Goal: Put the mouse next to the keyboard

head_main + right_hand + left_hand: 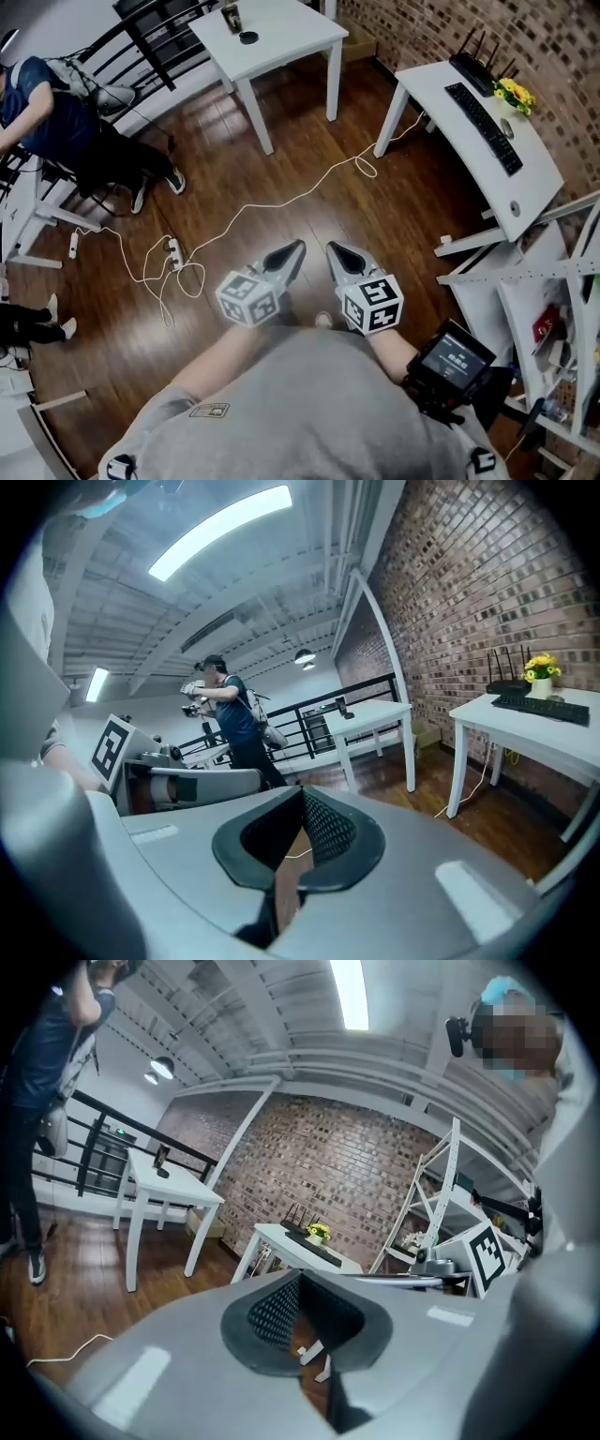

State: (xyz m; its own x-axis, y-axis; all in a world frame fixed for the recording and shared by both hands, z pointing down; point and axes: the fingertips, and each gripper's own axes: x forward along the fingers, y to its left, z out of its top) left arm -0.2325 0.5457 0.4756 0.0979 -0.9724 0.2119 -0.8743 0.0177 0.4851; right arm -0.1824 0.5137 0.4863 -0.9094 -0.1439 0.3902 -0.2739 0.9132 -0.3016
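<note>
Left tongs [296,249] and right tongs [334,251] are closed, empty. The keyboard [483,127] lies on the bench [525,202], well beyond the right tongs, the mouse [507,128] possibly beside it.

Bright ceiling strip light [220,532]; sharp focus; fisheye bending, dark vignette edges.

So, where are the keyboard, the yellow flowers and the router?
keyboard [484,128], head view, middle of its keys.
yellow flowers [515,94], head view, on the blossoms.
router [472,67], head view, on its black body.

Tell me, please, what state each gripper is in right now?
Left gripper: shut, holding nothing.
Right gripper: shut, holding nothing.
</note>
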